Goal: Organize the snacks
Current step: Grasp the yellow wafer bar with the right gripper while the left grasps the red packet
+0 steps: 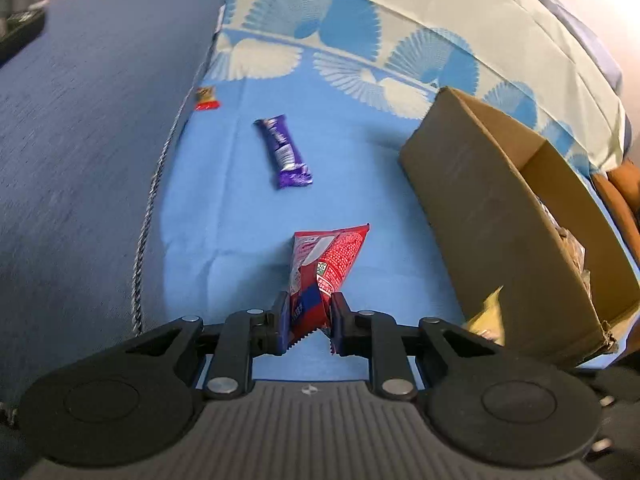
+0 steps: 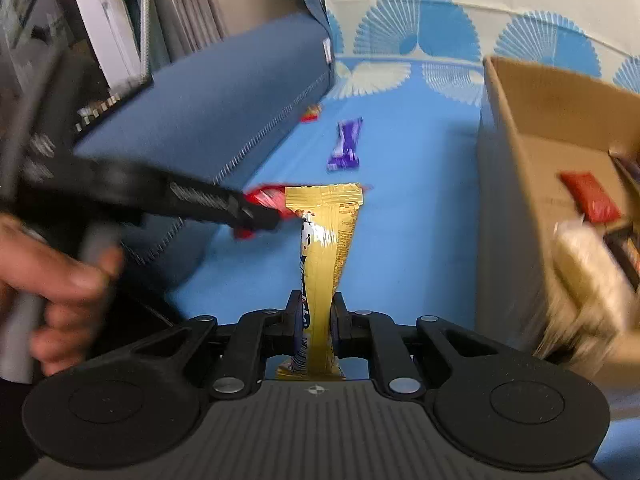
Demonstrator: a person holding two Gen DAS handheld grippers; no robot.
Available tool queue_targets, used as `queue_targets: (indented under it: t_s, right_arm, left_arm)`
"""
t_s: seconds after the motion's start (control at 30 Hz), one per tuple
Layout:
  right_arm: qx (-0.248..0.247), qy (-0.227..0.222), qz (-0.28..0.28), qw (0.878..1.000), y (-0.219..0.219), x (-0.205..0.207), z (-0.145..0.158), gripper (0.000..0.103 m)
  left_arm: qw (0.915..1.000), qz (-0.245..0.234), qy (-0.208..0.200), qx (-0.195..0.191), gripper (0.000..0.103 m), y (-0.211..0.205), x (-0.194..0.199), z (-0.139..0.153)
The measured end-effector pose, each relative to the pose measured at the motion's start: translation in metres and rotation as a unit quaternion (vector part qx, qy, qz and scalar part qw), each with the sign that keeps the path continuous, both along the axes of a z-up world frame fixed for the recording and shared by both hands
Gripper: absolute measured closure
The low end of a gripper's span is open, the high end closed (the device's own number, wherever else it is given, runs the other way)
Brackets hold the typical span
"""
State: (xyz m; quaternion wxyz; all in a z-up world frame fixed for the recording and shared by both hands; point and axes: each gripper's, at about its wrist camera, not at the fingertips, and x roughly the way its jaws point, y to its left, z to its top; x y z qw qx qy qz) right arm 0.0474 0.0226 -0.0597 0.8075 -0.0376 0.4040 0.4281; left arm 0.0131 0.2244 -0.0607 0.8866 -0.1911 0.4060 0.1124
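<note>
Claws [image 1: 308, 320] [image 2: 316, 320] pinching red pkt [image 1: 326, 264], gold pkt [image 2: 326, 248]

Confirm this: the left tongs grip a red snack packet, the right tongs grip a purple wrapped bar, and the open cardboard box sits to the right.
Wrong on one count: the right tongs grip a gold foil wrapped bar, as the right wrist view shows. The purple wrapped bar lies loose on the blue cloth. The left tongs, red snack packet and open cardboard box are as stated.

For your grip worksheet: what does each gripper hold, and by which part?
Left gripper: red snack packet, by its crimped end. Right gripper: gold snack packet, near one end.
</note>
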Motion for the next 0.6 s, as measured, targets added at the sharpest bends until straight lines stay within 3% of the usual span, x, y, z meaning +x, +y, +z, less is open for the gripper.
queue_targets:
  t_s: [0.1, 0.23, 0.37, 0.6]
  right_arm:
    - [-0.031, -0.025, 0.006, 0.999, 0.009, -0.009, -0.012, 0.089]
    - [-0.035, -0.031, 0.005, 0.999, 0.013, -0.005, -0.02, 0.089]
    - [-0.043, -0.014, -0.013, 0.999, 0.011, -0.002, -0.031, 0.089]
    - [-0.035, 0.016, -0.027, 0.999, 0.009, 0.005, -0.038, 0.086]
  left_arm:
    - [0.9998, -0.004, 0.018, -0.009, 0.075, 0.001, 0.004, -0.005]
    - [0.9974, -0.021, 0.062, -0.029, 0.051, 0.004, 0.014, -0.015]
    - [0.9977, -0.006, 0.048, -0.046, 0.032, 0.012, 0.014, -0.017]
    - [0.9965, -0.037, 0.074, -0.011, 0.03, -0.007, 0.035, -0.024]
